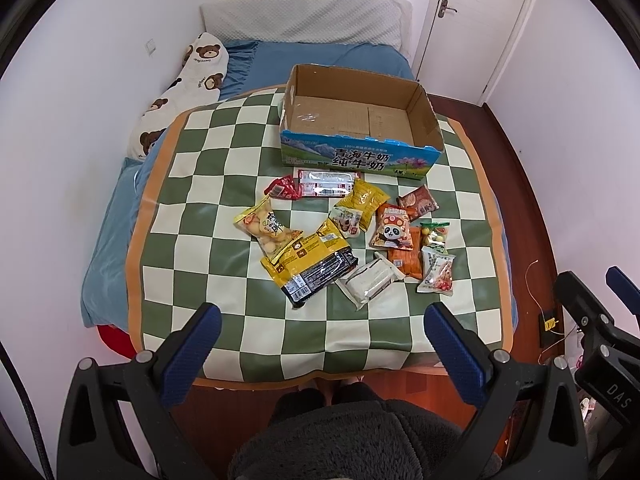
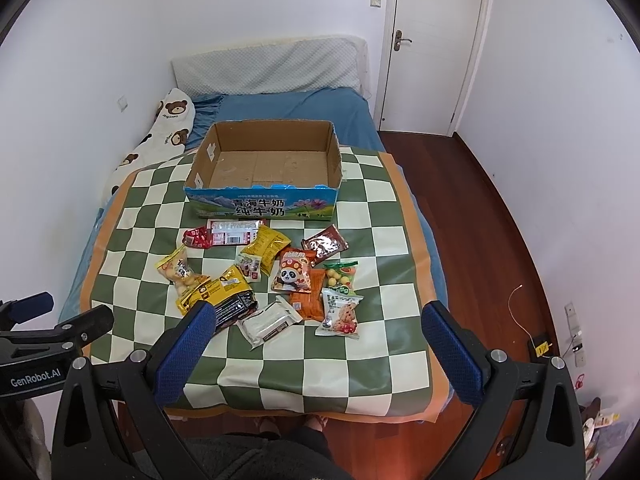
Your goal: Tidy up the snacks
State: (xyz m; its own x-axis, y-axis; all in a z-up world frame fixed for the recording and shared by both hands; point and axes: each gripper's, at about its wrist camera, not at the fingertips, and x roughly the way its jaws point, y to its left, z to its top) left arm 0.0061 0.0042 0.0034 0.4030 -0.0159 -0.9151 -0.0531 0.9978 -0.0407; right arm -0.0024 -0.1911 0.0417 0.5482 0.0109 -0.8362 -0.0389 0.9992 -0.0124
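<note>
Left claw: you hold it wide open over the near edge of the checkered mat, gripping nothing.
Right claw: yours is also spread wide and empty, above the mat's near side.
Snacks: a loose cluster of packets lies mid-mat, between your claws and the box.
Cardboard box: sits at the mat's far side, open, interior bare, just beyond the packets.
Mat: spread over the bed.

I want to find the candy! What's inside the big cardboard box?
Nothing yet. The cardboard box shows only its bare brown floor with bits of tape. The near wall hides a thin strip of floor behind it. All the snack packets lie outside, in front.
</note>
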